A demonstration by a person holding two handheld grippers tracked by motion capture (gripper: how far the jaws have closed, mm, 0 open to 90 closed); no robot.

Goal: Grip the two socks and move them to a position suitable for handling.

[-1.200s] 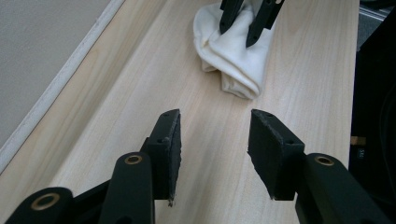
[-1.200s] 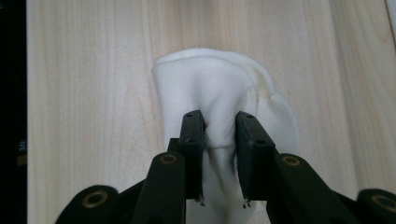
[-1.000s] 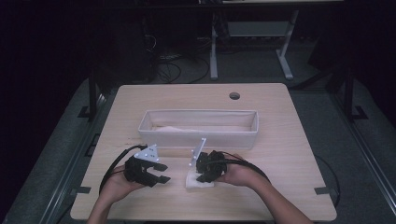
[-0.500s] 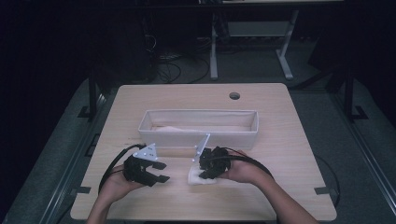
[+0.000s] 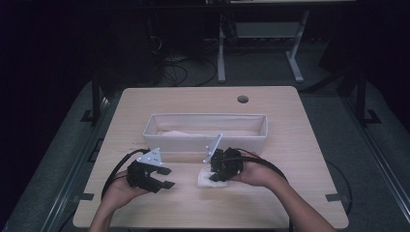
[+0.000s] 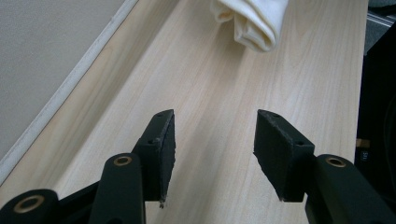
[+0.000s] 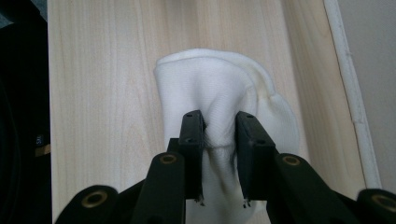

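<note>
Table [image 5: 300, 145] of pale wood, seen from the high view, with a long white fabric bin [image 5: 205, 130] across its middle and a round hole [image 5: 242, 99] near the far edge. Some pale cloth lies inside the bin; what it is cannot be told.

Right claw [image 7: 219, 140]: jaws narrow, pinching a fold of a white cloth [image 7: 224, 93] that lies on the table. In the right gripper view the fabric bunches up between the two black pads [image 7: 194, 135], with its rounded end reaching away beyond them. The bin's wall runs along the right edge of that view, near the cloth but apart from it.

High view: the right claw [image 5: 220, 166] sits over the cloth [image 5: 207, 180], just in front of the bin's near wall, near the table's middle. The right hand [image 5: 256, 173] grips it from behind, cable looping back over the wrist.

Left claw [image 6: 212, 144]: jaws wide, nothing between them, bare table wood below. In the left gripper view the cloth [image 6: 252, 23] lies farther ahead, well apart from the pads. In the high view the left claw [image 5: 162, 178] is held by the left hand [image 5: 121, 191] to the left of the cloth, low over the table, its grey three-cornered plate on top.
</note>
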